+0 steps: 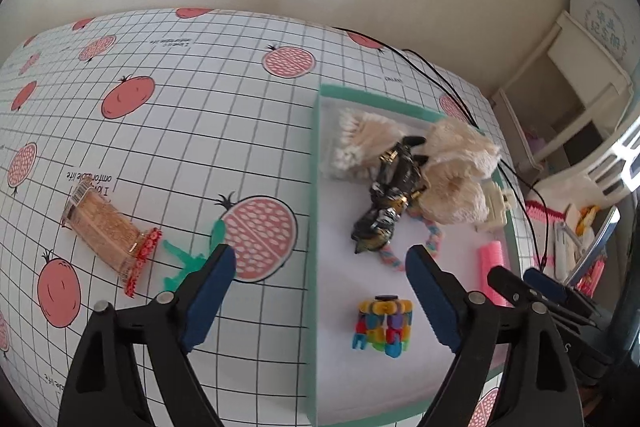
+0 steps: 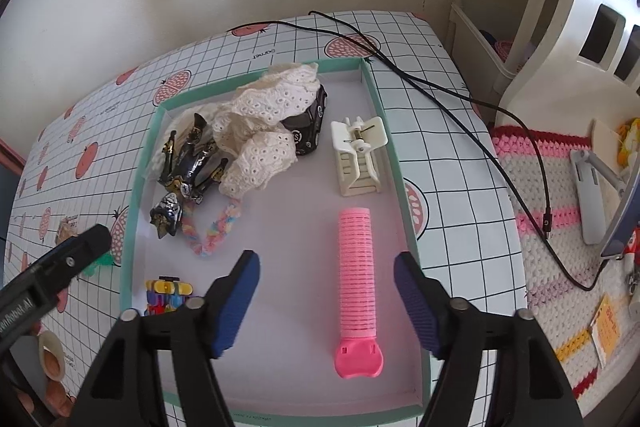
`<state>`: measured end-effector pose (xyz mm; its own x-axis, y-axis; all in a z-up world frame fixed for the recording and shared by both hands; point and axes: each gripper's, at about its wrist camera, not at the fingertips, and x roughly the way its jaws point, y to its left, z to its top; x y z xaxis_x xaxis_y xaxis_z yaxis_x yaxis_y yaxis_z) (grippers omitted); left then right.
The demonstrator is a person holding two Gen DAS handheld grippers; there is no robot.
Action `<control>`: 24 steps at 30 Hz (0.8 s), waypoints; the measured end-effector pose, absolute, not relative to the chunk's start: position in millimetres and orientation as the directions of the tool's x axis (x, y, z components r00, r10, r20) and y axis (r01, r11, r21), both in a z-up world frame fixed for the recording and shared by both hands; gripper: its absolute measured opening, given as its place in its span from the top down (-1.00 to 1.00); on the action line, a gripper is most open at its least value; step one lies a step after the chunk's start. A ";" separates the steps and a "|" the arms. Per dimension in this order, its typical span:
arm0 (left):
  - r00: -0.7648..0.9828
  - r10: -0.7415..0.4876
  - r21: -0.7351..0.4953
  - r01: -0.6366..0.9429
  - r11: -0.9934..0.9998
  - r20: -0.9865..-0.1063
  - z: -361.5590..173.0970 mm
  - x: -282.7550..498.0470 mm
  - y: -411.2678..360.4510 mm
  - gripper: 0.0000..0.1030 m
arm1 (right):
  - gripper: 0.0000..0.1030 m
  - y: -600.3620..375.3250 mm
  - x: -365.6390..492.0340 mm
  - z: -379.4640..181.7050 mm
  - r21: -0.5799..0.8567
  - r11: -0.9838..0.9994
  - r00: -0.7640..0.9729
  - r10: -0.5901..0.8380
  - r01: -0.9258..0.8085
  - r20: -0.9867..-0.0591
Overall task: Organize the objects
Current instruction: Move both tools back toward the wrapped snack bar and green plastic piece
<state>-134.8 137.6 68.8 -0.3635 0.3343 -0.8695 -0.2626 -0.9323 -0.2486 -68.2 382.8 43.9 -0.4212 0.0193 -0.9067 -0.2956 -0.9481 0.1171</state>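
We count two grippers and one mint-rimmed tray on the pomegranate-print tablecloth. In the tray lie one pink hair roller, one cream hair claw clip, one lace cloth, one black-and-gold toy figure, one pastel braided band, one multicoloured block toy and what may be a bundle of cotton swabs, blurred in the left wrist view. Outside the tray, at middle left of that view, one clear toothpick jar lies on its side near a green plastic piece. The left gripper hovers spread and empty across the tray's left rim; the right gripper hangs spread and empty over the tray, the roller lying lengthwise between its blue pads.
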 end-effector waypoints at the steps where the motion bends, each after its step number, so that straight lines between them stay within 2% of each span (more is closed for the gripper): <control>1: -0.370 0.331 -0.248 -0.255 -0.935 -0.868 68.6 -136.1 134.5 -0.89 | -0.65 382.8 -68.1 43.9 0.114 -0.948 -0.423 0.024 -0.298 -0.906; 4: -0.382 0.318 -0.242 -0.234 -0.942 -0.868 67.6 -139.9 126.3 -0.92 | -0.90 381.5 -68.2 43.6 0.103 -0.949 -0.425 0.035 -0.297 -0.905; 7: -0.387 0.320 -0.256 -0.210 -0.944 -0.865 66.4 -143.2 118.1 -0.94 | -1.00 381.2 -68.8 43.7 0.097 -0.949 -0.429 0.043 -0.299 -0.903; 24: -0.450 0.295 -0.267 -0.126 -0.956 -0.843 74.8 -164.0 55.3 -0.95 | -1.00 357.5 -82.1 64.3 0.137 -0.946 -0.501 0.030 -0.294 -0.865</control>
